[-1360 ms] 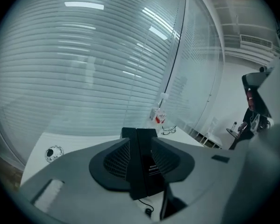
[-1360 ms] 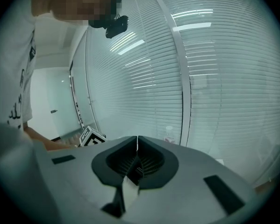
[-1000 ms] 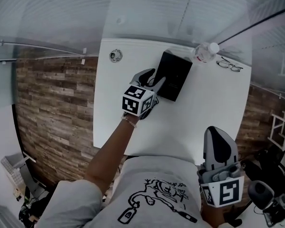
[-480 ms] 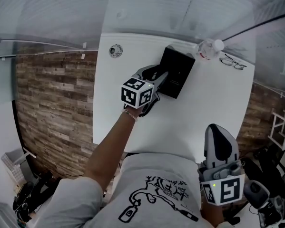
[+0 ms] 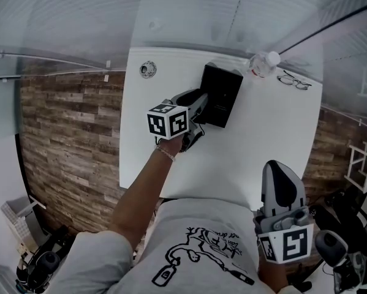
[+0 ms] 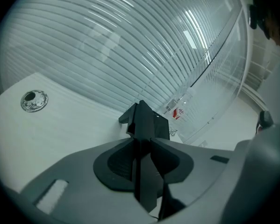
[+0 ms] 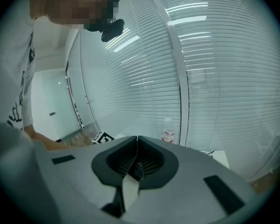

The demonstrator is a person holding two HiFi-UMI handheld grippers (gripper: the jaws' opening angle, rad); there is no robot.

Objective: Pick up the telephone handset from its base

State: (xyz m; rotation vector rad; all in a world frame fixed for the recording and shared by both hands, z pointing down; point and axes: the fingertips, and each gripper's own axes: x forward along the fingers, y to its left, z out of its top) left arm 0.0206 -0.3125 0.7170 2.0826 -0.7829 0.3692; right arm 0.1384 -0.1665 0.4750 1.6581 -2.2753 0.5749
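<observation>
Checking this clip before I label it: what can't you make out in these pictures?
Head view: the left claw, jaws just closing on the handset, covers the left edge of the phone; whether the handset has lifted off is hidden.
Left gripper view: the claw's own body hides most of the phone.
Head view: the label of the bottle is too small to read.

Handset (image 6: 142,120) partly hidden (lower end), bottle (image 7: 168,133) label illegible

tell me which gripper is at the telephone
The left gripper, its jaws just closing on the black handset; the right gripper is far from it, shut and empty.
</observation>
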